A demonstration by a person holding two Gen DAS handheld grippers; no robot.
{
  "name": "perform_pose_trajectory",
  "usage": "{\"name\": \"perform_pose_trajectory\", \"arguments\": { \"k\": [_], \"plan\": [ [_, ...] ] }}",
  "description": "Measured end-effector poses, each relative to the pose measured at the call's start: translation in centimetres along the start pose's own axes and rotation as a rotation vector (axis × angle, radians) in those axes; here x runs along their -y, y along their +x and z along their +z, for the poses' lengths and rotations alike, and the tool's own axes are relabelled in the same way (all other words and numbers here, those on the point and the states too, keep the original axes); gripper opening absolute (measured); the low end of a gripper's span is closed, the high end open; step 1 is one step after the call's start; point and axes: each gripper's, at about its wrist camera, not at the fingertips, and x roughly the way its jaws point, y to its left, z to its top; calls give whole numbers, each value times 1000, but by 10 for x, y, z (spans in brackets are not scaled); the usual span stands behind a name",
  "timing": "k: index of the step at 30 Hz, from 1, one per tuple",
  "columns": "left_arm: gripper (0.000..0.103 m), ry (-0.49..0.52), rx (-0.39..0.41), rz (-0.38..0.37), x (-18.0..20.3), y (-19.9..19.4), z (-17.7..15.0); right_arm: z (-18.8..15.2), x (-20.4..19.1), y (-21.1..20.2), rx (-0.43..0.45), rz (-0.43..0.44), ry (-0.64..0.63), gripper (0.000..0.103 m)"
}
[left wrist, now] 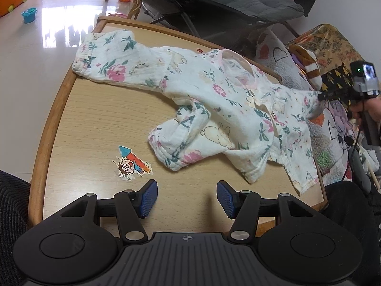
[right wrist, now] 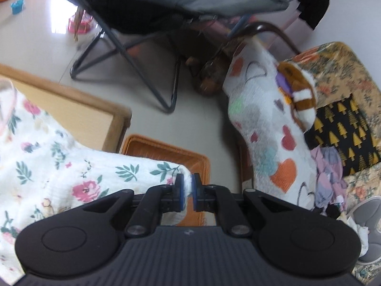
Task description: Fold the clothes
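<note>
One white floral-print cotton garment (left wrist: pixel 214 100) lies on one round light-wood table (left wrist: pixel 95 124), beside one cartoon rocket sticker (left wrist: pixel 132 163). Two black two-finger grippers show: the left gripper (left wrist: pixel 187 199) and the right gripper (right wrist: pixel 187 190). One dark folding chair (right wrist: pixel 133 16) and one orange wicker basket (right wrist: pixel 166 150) stand on the floor.

The left wrist view is taken from low over the near edge of the round light-wood table (left wrist: pixel 95 124), facing across it toward the dark folding chair (left wrist: pixel 214 7). The right wrist view is set close at the table's right edge, facing outward. Shared between both are the white floral cotton garment (left wrist: pixel 214 100) (right wrist: pixel 59 166), the chair (right wrist: pixel 142 12) and the heart-patterned blanket (left wrist: pixel 276 52) (right wrist: pixel 262 124).
</note>
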Motion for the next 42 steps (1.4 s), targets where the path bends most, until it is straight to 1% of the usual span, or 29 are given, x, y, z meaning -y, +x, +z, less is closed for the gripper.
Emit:
{"name": "perform_pose_trajectory", "arguments": {
  "k": [4,10,12,15,17,19,24,27,30,32,35,38,40,42],
  "plan": [
    [58,-20,9,-2,-2,-2,2,-9,-11,20,-36,29,-17,8],
    [58,-35,8,0,-3,1,3,-18,-23,31,-59,74,-54,8],
    [58,-41,10,-4,-3,1,4,-19,-24,32,-64,77,-57,8],
    [58,-44,25,-12,-2,-2,5,-19,-23,32,-57,60,-54,12],
    [58,-30,43,-18,0,-6,9,-21,-21,32,-53,40,-51,17],
    [58,-14,65,-27,3,-11,15,-23,-17,30,-40,27,-39,24],
    [58,17,126,-35,14,-24,37,-28,5,17,-18,-1,34,28],
    [58,61,149,-21,24,-28,53,-33,23,-1,15,18,111,29],
    [58,128,173,0,40,-28,72,-44,35,-26,56,80,187,29],
    [58,173,190,12,51,-27,85,-55,34,-45,80,138,216,29],
    [58,233,201,30,67,-19,107,-79,19,-74,103,225,224,29],
    [57,295,206,57,84,-8,128,-106,-4,-96,104,307,234,30],
    [57,330,196,88,93,3,140,-119,-18,-106,99,340,249,30],
    [54,363,187,115,101,15,152,-132,-31,-114,93,368,267,30]
  ]
}}
